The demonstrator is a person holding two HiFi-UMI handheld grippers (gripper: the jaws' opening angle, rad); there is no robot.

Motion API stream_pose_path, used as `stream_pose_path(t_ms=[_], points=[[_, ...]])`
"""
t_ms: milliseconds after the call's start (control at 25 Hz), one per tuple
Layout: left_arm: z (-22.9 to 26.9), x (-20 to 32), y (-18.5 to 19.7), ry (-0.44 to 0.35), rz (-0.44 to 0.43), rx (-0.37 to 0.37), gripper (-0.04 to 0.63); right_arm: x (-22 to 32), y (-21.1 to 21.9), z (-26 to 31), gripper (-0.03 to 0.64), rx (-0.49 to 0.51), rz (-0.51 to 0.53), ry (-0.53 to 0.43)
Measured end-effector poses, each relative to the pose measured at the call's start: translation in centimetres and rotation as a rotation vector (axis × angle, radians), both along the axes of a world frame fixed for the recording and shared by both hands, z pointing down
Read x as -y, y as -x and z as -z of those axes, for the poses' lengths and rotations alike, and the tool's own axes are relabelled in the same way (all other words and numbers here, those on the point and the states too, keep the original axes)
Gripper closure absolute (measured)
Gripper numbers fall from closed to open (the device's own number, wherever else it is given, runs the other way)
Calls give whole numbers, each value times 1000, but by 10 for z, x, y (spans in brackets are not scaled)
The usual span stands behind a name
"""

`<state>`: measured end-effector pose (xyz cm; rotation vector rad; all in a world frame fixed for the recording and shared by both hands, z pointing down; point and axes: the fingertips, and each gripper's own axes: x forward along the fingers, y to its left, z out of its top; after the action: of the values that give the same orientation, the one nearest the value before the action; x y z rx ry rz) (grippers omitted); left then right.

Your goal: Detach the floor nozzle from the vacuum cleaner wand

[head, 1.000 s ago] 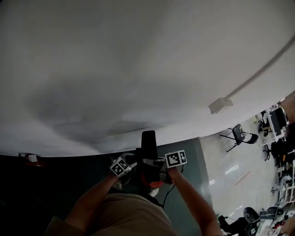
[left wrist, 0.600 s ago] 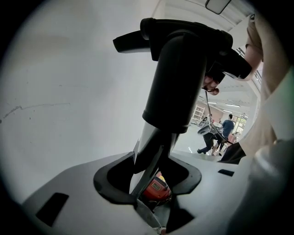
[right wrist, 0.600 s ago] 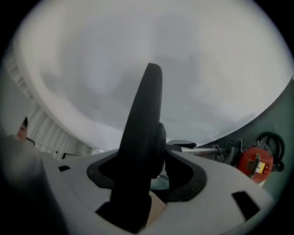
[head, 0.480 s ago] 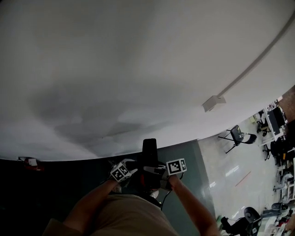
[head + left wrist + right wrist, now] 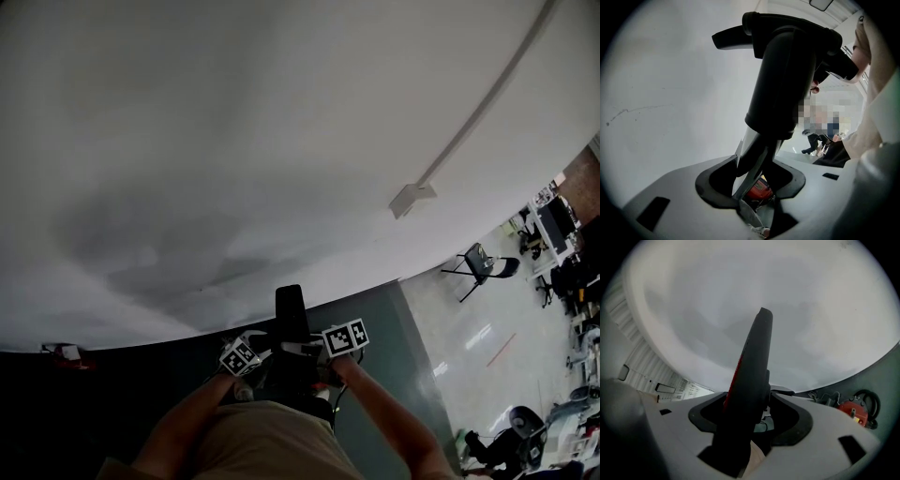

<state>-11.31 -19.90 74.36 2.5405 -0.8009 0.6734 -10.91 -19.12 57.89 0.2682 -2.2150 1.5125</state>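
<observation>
Nearest, pinches the silver wand in the left gripper, pads pressed on the tube just under the black collar. Just to the right, clamps the right gripper on the floor nozzle, jaws spread wide around its flat black head. Holds the nozzle upright, seated on the wand, against the white wall. Far right, shows a chair on pale floor.

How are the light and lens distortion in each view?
Head view: wall edge strongly bent, soft grey shadows, lower left nearly black. Left gripper view: dark round border, bright streak on the wand. Right gripper view: floor nozzle a dark silhouette.
</observation>
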Motion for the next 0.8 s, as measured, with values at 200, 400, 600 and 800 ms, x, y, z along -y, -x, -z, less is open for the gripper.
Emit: stream_pose_path(t_ms=[200, 400, 600, 800], points=[[-6, -4, -4, -15, -48, 51, 423, -5, -4, 1, 336, 23, 25, 10], [-2, -8, -27, -45, -141, 103, 425, 7, -15, 6, 337, 38, 16, -12], [-7, 4, -37, -43, -116, 60, 427, 16, -29, 6, 347, 51, -116, -41], [0, -4, -49, -60, -117, 58, 426, 12, -49, 5, 351, 4, -49, -80]])
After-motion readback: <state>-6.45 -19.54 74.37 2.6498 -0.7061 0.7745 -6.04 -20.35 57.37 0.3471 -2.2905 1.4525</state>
